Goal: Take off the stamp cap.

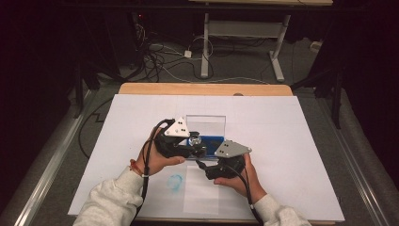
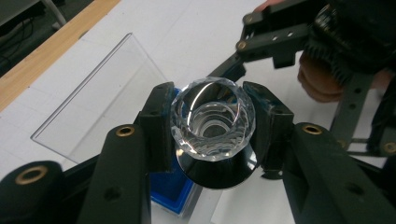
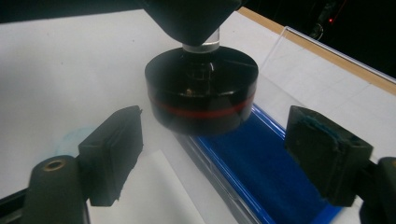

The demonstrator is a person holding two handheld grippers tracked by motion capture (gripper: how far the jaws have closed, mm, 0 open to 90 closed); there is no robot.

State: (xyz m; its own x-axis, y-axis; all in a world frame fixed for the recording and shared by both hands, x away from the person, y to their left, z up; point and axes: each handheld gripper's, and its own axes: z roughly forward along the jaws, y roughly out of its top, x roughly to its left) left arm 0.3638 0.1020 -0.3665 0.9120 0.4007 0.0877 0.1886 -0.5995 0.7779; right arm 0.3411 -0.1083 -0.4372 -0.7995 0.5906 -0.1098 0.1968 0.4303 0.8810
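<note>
A faceted clear crystal piece [image 2: 212, 119] stands on a round black base [image 2: 217, 172]. My left gripper [image 2: 212, 128] is shut on the crystal and holds it above a blue-lined box [image 2: 170, 191]. In the right gripper view the black base [image 3: 201, 93] has a red band and hangs just over the blue lining [image 3: 261, 172]. My right gripper [image 3: 217, 149] is open below and in front of that base, its pads [image 3: 114, 149] apart from it. In the high view the left gripper [image 1: 195, 143] and right gripper [image 1: 201, 165] meet at mid-table over the box [image 1: 214, 141].
A clear upright lid [image 1: 205, 123] stands behind the box. A clear sheet [image 1: 201, 188] and a blue smudge [image 1: 175, 182] lie on the white table cover [image 1: 291, 141] near the front edge. Cables and a desk frame [image 1: 244, 42] are on the floor beyond.
</note>
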